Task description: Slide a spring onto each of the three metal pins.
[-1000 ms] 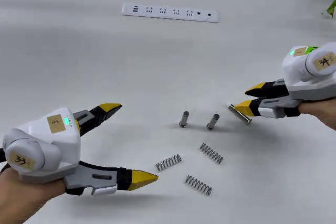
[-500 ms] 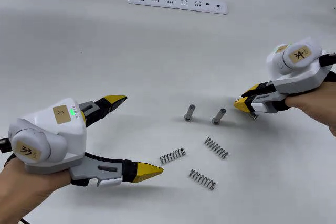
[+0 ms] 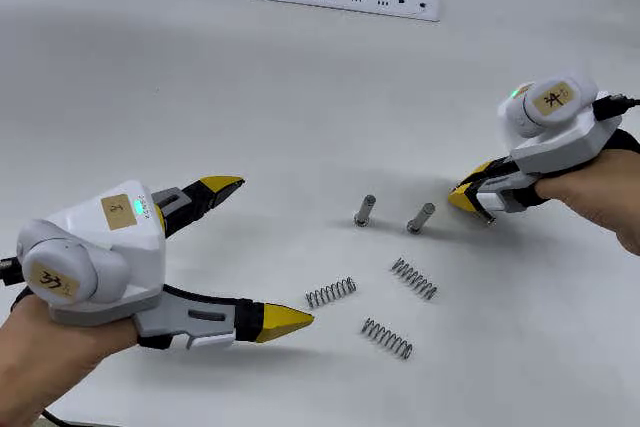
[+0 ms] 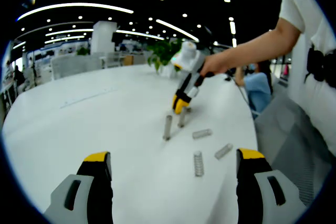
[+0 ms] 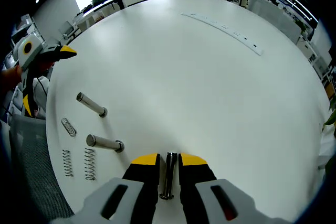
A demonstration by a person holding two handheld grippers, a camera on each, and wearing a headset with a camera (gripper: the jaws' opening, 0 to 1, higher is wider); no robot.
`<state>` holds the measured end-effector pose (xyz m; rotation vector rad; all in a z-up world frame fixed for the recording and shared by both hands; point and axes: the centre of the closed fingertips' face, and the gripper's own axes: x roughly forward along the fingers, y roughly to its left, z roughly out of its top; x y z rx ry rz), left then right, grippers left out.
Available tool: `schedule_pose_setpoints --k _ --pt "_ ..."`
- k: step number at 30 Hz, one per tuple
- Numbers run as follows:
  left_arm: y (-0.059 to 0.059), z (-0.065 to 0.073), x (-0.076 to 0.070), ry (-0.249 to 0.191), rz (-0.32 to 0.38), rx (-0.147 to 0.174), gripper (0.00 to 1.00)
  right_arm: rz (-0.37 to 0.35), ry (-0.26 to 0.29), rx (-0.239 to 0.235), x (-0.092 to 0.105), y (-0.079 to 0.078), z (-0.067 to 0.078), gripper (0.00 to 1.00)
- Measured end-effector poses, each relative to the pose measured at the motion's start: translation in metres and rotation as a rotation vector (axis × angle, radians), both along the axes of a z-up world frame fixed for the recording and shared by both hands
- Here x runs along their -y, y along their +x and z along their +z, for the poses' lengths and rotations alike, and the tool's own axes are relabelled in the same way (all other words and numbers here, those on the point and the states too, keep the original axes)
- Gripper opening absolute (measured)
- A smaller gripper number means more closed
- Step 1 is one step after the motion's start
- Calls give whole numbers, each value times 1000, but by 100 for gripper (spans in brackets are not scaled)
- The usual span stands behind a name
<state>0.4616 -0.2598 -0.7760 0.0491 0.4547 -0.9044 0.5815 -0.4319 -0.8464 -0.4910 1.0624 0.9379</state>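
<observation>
smooth metal pin (image 5: 168,182) clamped in the yellow-tipped right gripper (image 5: 169,158)

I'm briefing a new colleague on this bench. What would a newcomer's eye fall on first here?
First, the right gripper at the right of the head view, clamped on a metal pin low over the white table. Next come two upright pins mid-table, with three loose springs lying just in front of them. The left gripper is wide open at the lower left.
</observation>
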Motion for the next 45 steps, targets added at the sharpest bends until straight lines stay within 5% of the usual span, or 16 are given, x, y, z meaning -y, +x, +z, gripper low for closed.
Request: schedule_pose_setpoints --k 34,45 --pt "1 0 -1 -15 13 -4 100 -5 -30 8 1 2 0 9" --pt "0 1 0 -17 11 -2 100 -13 -2 31 0 -3 12 9"
